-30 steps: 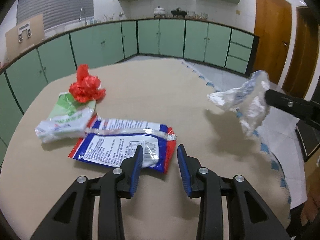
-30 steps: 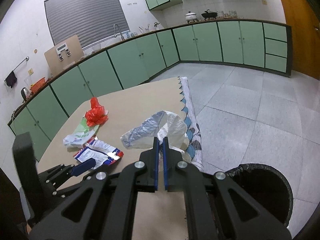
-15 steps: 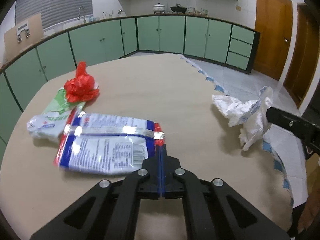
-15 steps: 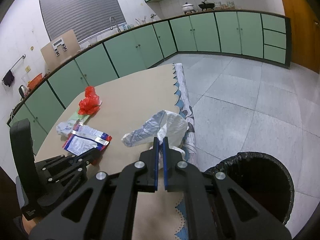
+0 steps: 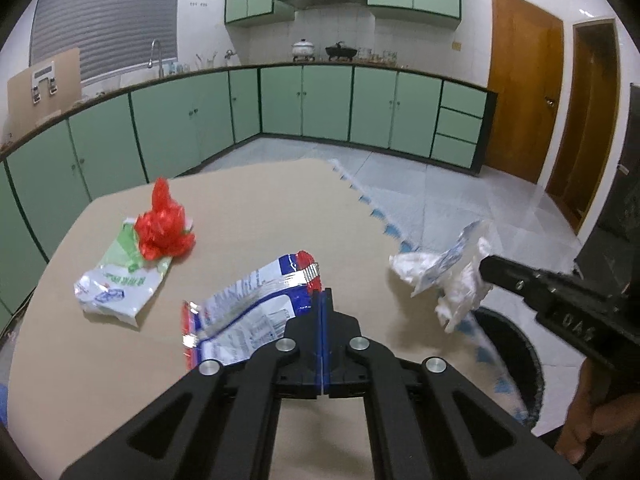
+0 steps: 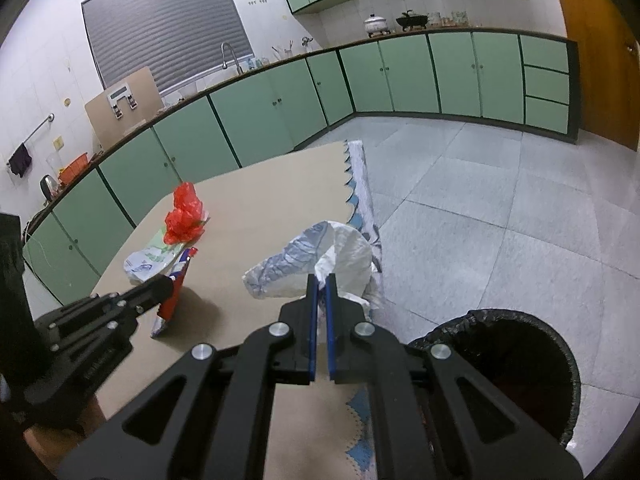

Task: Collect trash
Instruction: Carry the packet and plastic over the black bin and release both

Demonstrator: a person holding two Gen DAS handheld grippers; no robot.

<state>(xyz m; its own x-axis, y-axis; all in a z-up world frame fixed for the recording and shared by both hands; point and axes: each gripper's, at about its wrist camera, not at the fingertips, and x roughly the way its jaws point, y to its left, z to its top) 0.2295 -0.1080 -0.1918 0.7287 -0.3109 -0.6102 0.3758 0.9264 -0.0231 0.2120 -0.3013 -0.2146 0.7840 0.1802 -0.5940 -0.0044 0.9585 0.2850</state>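
My left gripper is shut on a blue, red and white snack wrapper and holds it lifted above the beige table. My right gripper is shut on a crumpled white plastic wrapper, held over the table's right edge; it also shows in the left wrist view. A red crumpled plastic bag sits on a green and white wrapper at the table's left. A black-lined trash bin stands on the floor to the right.
A patterned cloth hangs off the table's right edge. Green cabinets line the walls, and a wooden door is at the right. Grey tiled floor lies beyond the table.
My left gripper closed on the snack wrapper and lifted it off the table. My right gripper carried the white wrapper rightward, toward the bin.
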